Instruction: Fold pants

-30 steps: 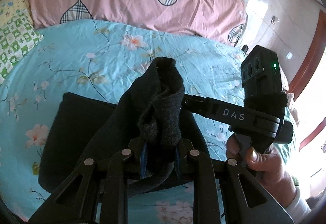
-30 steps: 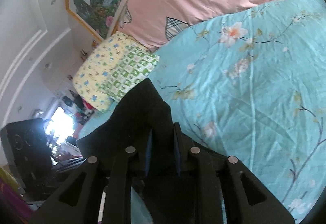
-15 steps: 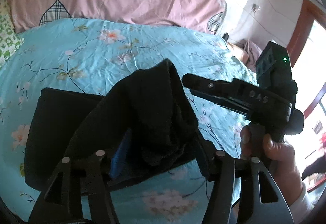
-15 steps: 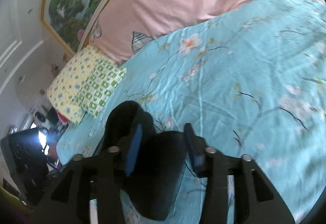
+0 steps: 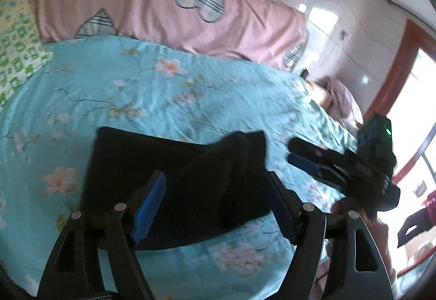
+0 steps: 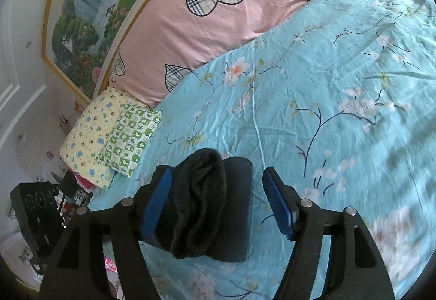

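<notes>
Left wrist view: the folded black fabric pants [image 5: 174, 185] lie flat on the turquoise floral bedsheet [image 5: 136, 87], a wide dark block with its long axis running left to right across the frame. The upper right corner stands up slightly in a rumpled fold. The left hand-held gripper [image 5: 215, 207] is spread wide, blue pads apart, nothing between them; the pants lie under and just ahead of its fingers. The right hand-held gripper [image 5: 302, 155] is to the right of the pants, near their right edge but apart from it, tips aimed at the cloth, its fingers parted. A pink pillow with plaid hearts [image 5: 152, 5] lies along the far edge of the bed.

Right wrist view: the pants [image 6: 218, 207] appear end-on, long axis running away from the camera toward the left, with a bunched roll of fabric on top. The right hand-held gripper [image 6: 218, 204] is open; its left pad touches or nearly touches the roll, contact unclear. The right pad is well clear. A yellow and green patterned pillow [image 6: 109, 136] sits beyond.
</notes>
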A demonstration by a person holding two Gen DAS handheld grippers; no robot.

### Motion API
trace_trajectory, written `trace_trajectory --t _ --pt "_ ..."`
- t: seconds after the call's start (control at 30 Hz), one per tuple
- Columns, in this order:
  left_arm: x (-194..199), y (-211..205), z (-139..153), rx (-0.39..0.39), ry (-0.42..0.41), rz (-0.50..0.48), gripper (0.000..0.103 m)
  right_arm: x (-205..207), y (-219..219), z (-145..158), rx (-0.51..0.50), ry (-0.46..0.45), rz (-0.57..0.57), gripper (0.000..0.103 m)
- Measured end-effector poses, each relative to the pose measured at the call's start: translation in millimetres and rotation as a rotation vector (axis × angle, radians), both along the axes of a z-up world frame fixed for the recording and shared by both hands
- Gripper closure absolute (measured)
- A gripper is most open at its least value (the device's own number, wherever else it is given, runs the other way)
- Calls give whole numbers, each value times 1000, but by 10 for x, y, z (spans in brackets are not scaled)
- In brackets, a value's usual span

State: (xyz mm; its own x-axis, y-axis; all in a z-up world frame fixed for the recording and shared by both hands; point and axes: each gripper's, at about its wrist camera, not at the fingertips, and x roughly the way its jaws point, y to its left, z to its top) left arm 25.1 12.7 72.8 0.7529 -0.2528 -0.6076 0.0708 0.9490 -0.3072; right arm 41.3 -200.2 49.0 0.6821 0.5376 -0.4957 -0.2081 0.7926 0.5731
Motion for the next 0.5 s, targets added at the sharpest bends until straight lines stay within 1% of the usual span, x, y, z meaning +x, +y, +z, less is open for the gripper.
trace_trajectory --t 0.1,0.33,0.43,0.5 --pt "9 220 -26 -17 14 47 28 -76 92 18 -21 -8 -5 26" --pt "10 689 -134 -58 48 139 27 -175 325 58 -100 -5 -6 26" --pt "32 803 -185 -56 65 157 27 -207 431 72 -158 -5 -13 25" --pt "56 876 -214 -64 75 163 24 -238 494 58 -181 1 -14 24"
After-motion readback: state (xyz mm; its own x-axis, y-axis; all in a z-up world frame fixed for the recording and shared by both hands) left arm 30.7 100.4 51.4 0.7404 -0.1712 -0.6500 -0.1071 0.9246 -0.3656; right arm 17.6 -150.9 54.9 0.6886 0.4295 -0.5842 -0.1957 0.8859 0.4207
